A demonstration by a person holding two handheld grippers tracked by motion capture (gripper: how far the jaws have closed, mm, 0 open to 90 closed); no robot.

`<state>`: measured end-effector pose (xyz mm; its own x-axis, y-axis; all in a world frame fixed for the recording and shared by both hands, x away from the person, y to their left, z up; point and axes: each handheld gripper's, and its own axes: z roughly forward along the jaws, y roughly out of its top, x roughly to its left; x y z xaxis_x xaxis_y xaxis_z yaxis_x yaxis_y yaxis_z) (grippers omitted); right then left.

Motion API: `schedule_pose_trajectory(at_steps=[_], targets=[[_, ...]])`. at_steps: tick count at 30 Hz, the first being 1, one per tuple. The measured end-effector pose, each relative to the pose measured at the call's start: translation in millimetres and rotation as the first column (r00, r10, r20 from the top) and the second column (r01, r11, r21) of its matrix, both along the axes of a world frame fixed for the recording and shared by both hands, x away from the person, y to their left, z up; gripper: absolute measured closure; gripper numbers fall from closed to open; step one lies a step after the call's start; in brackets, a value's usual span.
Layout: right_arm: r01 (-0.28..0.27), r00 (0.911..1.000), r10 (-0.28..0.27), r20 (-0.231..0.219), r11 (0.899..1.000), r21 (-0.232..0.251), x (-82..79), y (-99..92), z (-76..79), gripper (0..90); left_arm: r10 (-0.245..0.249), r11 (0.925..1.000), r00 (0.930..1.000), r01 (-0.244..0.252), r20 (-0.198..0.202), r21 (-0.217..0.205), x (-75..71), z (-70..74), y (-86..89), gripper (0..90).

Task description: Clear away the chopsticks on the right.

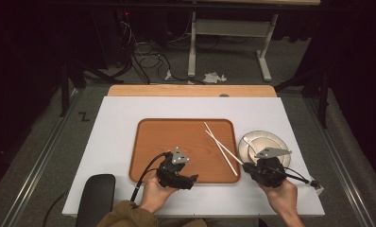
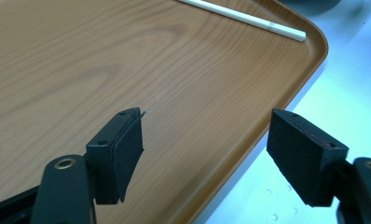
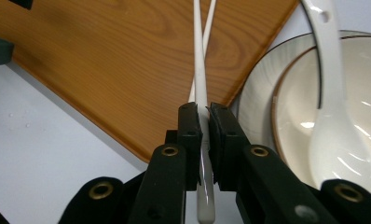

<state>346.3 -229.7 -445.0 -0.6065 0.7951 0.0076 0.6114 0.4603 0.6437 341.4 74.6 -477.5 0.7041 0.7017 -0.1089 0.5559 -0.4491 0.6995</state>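
Right gripper (image 3: 204, 116) clamped on one white chopstick (image 3: 201, 70) at the tray's (image 3: 104, 70) near-right corner; second chopstick (image 3: 210, 21) crosses it just ahead over the tray. Bowl (image 3: 286, 130) with spoon (image 3: 335, 126) sits tight on its right. Left gripper (image 2: 204, 149) jaws spread, holding nothing, straddling the tray's near edge; bare tray ahead.

The person's left hand (image 1: 153, 191) comes in from the near edge, left of centre, holding the left gripper (image 2: 204, 149) with its jaws spread wide apart and nothing between them, pointing toward the right. The right hand (image 1: 283, 191) enters from the near right, forearm angled inward, and holds the right gripper (image 3: 205, 123), whose jaws are pressed together on a thin white stick, pointing far and leftward.
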Motion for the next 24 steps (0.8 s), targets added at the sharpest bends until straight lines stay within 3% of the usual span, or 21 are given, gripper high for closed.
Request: schedule_pose_trajectory(at_steps=[5,16,24], targets=[[0.006,0.9997,-0.007,-0.024,0.999,-0.04,7.1,14.8,-7.4,84.8,0.008,1.0,1.0,-0.008,0.0,0.005,-1.4,-0.2,2.0,26.7],[-0.026,0.9962,0.021,-0.085,0.998,-0.053,26.9,37.8,-24.8,84.4,0.054,0.9986,0.9986,-0.054,-0.001,0.005,-7.0,-0.7,11.8,26.6],[-0.07,0.9933,0.063,-0.097,0.995,-0.067,36.9,49.0,-30.9,84.2,0.088,0.9961,0.9961,-0.088,-0.008,0.008,-12.4,-1.9,19.4,26.5]])
